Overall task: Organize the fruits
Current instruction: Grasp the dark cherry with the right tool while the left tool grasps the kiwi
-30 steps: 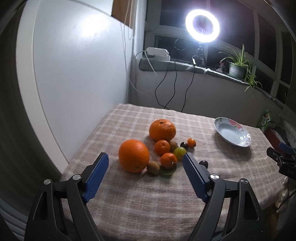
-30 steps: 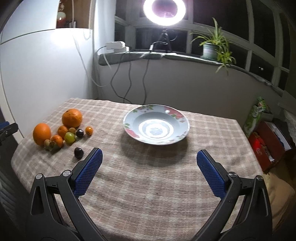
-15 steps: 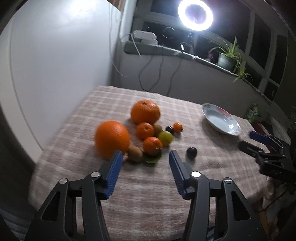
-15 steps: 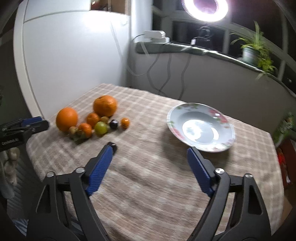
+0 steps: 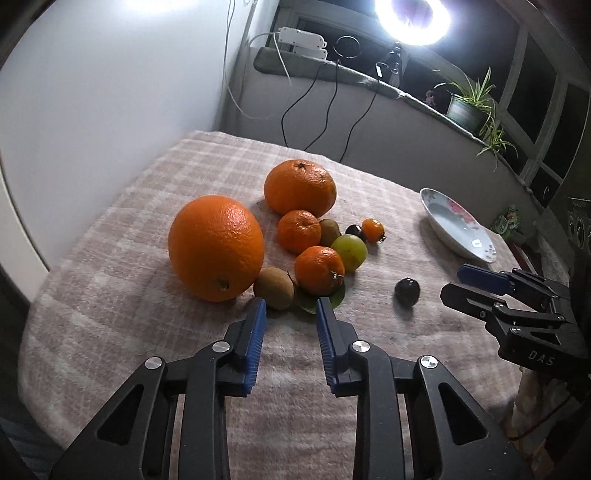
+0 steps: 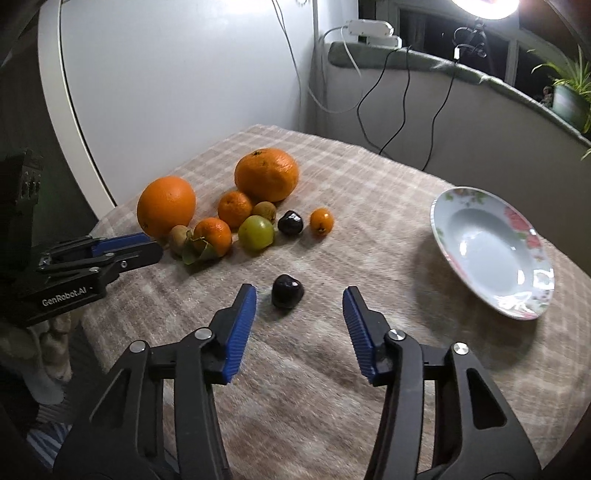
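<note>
A cluster of fruit lies on the checked tablecloth: a big orange (image 5: pixel 216 247), a large mandarin (image 5: pixel 300 187), two small mandarins (image 5: pixel 319 270), two kiwis (image 5: pixel 274 288), a green fruit (image 5: pixel 349 252), a tiny orange one (image 5: pixel 373 230) and two dark fruits. My left gripper (image 5: pixel 290 308) is open, narrowly, empty, just before the near kiwi and the leafy mandarin. My right gripper (image 6: pixel 299 295) is open and empty, its jaws on either side of a lone dark fruit (image 6: pixel 287 291). A flowered white plate (image 6: pixel 491 251) sits empty at the right.
A white curved wall (image 5: pixel 92 92) borders the table on the left. Behind it a ledge carries a power strip (image 5: pixel 301 38), cables, a ring light (image 5: pixel 412 18) and a potted plant (image 5: pixel 467 107). The table's front edge (image 6: pixel 110 332) is close to both grippers.
Both grippers have moved forward toward the fruit and narrowed their jaws. The right one swung left from the plate to the lone dark fruit. No fruit has moved.
</note>
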The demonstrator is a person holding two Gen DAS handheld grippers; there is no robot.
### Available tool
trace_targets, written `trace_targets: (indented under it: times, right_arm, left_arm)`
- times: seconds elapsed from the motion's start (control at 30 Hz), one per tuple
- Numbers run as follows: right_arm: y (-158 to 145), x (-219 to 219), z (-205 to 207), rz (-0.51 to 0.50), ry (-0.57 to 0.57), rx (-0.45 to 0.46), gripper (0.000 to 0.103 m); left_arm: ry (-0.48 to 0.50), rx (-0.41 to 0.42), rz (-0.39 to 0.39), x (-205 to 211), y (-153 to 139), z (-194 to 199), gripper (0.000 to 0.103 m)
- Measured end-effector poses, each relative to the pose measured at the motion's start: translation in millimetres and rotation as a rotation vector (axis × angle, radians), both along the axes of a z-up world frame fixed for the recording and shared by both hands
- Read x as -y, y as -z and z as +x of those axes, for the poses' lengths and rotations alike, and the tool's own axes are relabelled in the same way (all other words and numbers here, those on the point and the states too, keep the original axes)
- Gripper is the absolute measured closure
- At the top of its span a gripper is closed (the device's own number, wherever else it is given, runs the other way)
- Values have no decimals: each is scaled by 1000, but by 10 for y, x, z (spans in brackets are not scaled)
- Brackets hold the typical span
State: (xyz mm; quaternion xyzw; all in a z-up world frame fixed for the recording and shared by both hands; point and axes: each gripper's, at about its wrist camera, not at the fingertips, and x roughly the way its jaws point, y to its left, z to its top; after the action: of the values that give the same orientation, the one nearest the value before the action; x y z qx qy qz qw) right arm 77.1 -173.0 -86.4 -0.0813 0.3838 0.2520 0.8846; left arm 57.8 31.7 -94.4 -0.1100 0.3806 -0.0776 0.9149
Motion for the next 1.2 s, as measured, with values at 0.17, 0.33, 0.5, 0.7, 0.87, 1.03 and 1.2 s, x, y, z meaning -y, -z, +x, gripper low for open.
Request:
trace_targets:
  times: [0.17, 0.33, 0.5, 0.7, 0.87, 1.03, 1.2]
  right_arm:
    - [59, -32, 102, 1, 2, -25, 53]
    - [102, -37, 169, 2, 10, -47, 53]
    - [157, -40, 227, 14, 15, -68, 53]
    - [199, -69, 262, 8, 15, -76, 53]
    - [231, -88, 288, -1, 16, -84, 53]
    - [278, -91, 320, 4, 16, -105, 53]
    - [295, -112, 327, -2, 6, -110, 53]
  left_arm:
    - [-10, -19, -15, -63, 113, 97, 77]
    - [-12, -18, -6, -72, 140, 168, 77]
    - [-13, -19, 16, -54, 148, 226, 77]
    - [-17, -27, 41, -54, 178, 309, 74]
    - [-9, -46, 26, -75, 206, 358, 73]
    - [-11, -44, 17, -68, 202, 356, 73]
    - [-13, -40, 15, -73, 206, 369, 73]
